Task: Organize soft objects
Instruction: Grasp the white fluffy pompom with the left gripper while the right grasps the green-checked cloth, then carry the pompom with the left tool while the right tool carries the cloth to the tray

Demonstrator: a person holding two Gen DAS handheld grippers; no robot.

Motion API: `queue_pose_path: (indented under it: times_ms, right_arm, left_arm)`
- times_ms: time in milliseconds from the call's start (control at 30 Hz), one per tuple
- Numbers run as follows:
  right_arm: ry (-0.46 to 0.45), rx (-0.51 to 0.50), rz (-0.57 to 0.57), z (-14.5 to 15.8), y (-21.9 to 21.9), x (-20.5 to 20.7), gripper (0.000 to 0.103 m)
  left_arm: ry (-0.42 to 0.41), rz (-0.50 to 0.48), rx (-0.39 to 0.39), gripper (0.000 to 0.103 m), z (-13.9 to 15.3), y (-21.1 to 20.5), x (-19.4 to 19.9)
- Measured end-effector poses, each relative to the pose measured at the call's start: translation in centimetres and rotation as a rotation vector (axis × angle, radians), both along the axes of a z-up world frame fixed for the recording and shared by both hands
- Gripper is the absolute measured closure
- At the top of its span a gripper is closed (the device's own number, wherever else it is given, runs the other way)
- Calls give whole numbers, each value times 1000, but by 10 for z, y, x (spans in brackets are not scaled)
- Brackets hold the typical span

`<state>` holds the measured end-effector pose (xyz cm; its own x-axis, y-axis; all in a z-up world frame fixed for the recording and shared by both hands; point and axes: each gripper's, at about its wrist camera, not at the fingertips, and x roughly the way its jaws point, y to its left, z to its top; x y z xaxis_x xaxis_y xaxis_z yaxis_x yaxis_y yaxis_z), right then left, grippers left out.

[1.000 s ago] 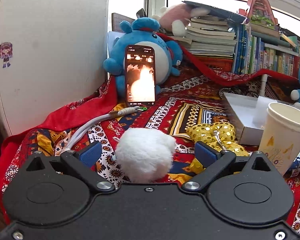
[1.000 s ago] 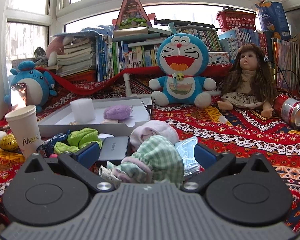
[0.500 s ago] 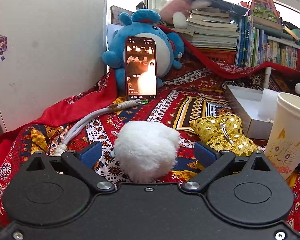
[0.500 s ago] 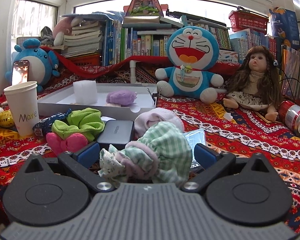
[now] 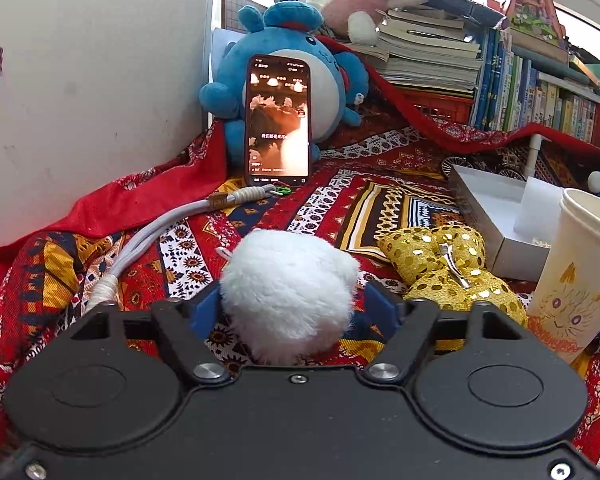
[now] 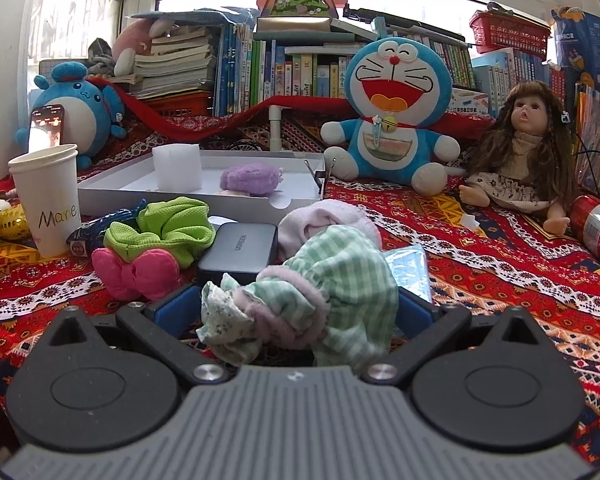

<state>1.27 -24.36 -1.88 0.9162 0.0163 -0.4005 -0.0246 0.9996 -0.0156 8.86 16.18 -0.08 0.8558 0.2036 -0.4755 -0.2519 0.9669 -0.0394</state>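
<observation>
While both of my tools are loaded, what matters is how each load lies from the white tray (image 6: 100, 189). My left gripper (image 5: 290, 304) is clenched on the white pompom (image 5: 290, 292), its blue pads pressing in on either flank of the fluff. From there the tray's near corner (image 5: 496, 236) lies ahead and to the right, past the gold sequin bow (image 5: 440, 268), with the paper cup (image 5: 576, 280) standing just beside it on the near side. My right gripper (image 6: 300, 308) is grasping the green checked scrunchie (image 6: 340, 280), bunched with a pink one between the pads. For this hand the tray lies straight ahead and slightly left, beyond the grey charger (image 6: 240, 250) and the lime scrunchie (image 6: 172, 228); a purple pompom (image 6: 250, 176) and a white foam block (image 6: 177, 167) already sit inside. I judge my right hand has the clearer path, since the cup crowds my left.
</observation>
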Motion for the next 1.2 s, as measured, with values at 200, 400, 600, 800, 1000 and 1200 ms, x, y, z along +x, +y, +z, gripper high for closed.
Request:
queue_pose_path:
  times_ms: [200,400,600,800,1000,1200]
  right_arm:
    - [10,-6,0,-1,-1,0,0]
    - [10,-9,1,0,-3,-2,3]
    - [15,4,25,3,-2,-5,19]
    - [-4,-1,26,11,1,-9,32]
    - [-36,80,-18,30,-11,-12,36]
    - [-72,72,-46,44,-18,-9,36]
  left_arm:
    - [5,12,-9,45,1,5,-2]
    - [2,11,-20,46,4,6,-4]
    - [-15,1,-10,46,10,3,-8]
    - [-35,-7,-4,46,21,2,-10]
    - [-47,-27,-5,46,29,-1,-12]
    - [-57,-64,-24,46,43,-6,-8]
